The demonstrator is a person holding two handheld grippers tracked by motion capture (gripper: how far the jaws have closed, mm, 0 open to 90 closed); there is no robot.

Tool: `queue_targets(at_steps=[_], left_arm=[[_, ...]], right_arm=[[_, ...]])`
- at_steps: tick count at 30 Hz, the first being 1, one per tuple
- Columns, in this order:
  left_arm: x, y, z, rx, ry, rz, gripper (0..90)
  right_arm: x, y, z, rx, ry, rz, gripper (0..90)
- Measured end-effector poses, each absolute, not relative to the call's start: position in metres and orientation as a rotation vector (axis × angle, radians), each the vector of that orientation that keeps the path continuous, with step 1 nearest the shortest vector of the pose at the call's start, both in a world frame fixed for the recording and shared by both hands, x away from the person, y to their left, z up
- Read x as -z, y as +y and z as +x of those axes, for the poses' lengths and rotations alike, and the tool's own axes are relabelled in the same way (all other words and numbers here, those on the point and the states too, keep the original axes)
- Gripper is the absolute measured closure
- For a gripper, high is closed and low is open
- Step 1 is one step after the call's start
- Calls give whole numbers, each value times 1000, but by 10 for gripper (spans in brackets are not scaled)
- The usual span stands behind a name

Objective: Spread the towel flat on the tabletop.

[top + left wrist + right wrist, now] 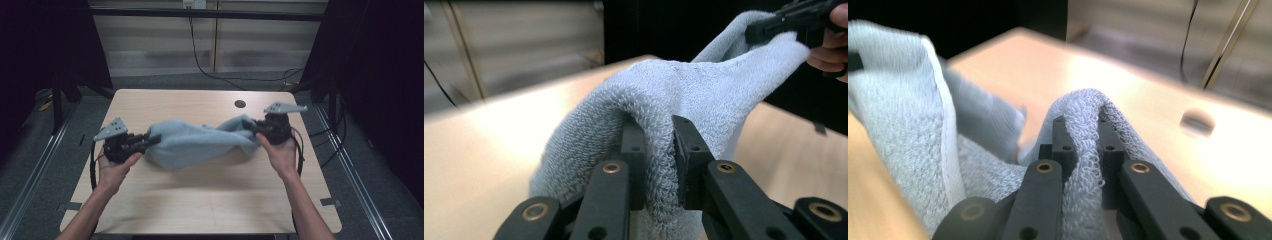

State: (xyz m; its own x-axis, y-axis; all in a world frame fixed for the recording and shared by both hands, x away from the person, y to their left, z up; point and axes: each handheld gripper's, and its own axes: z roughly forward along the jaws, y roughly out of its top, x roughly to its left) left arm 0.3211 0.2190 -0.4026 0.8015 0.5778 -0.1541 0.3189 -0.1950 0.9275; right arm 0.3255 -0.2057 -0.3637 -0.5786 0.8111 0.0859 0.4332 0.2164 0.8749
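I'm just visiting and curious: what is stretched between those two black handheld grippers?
A light blue towel hangs between the left gripper and the right gripper, each clamping one end in its jaws; the high view shows it best.

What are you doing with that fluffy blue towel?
A person is holding a light blue towel up between two hand-held grippers over a wooden table. The left gripper pinches one end of the towel and the right gripper pinches the other end, both clamped on folds of the cloth. The towel sags in the middle, bunched rather than spread flat, and its lowest part hangs close to the tabletop.
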Motion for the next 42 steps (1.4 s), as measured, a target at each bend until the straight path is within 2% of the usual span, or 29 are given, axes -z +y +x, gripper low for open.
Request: queue_targets(at_steps=[5,8,17,20,23,25,28,32,34,36,40,42], left_arm=[[439,221,294,-184,691,1861,776],[460,223,281,-137,714,1895,768],[490,219,249,-26,715,2070,750],[489,220,245,-12,716,2065,714],[482,226,245,-24,717,2022,666],[471,232,250,-43,710,1968,646],[459,234,257,-78,712,1920,616],[448,232,271,-126,722,1882,592],[444,225,293,-142,756,1870,557],[449,217,309,-167,796,1880,517],[464,202,329,-123,810,1925,464],[481,188,332,-99,756,2014,455]], right_arm=[[409,-206,294,-1268,2214,1176,837],[425,-205,279,-1238,2268,1176,834],[480,-201,240,-1123,2422,1237,800],[484,-203,233,-1106,2448,1249,744],[478,-207,227,-1160,2442,1232,617],[467,-213,225,-1213,2405,1233,567],[451,-221,228,-1280,2341,1217,499],[445,-221,243,-1295,2320,1204,496],[448,-212,267,-1285,2337,1193,490],[452,-205,284,-1295,2343,1189,467],[458,-188,316,-1314,2356,1201,415],[461,-178,329,-1305,2361,1178,391]])
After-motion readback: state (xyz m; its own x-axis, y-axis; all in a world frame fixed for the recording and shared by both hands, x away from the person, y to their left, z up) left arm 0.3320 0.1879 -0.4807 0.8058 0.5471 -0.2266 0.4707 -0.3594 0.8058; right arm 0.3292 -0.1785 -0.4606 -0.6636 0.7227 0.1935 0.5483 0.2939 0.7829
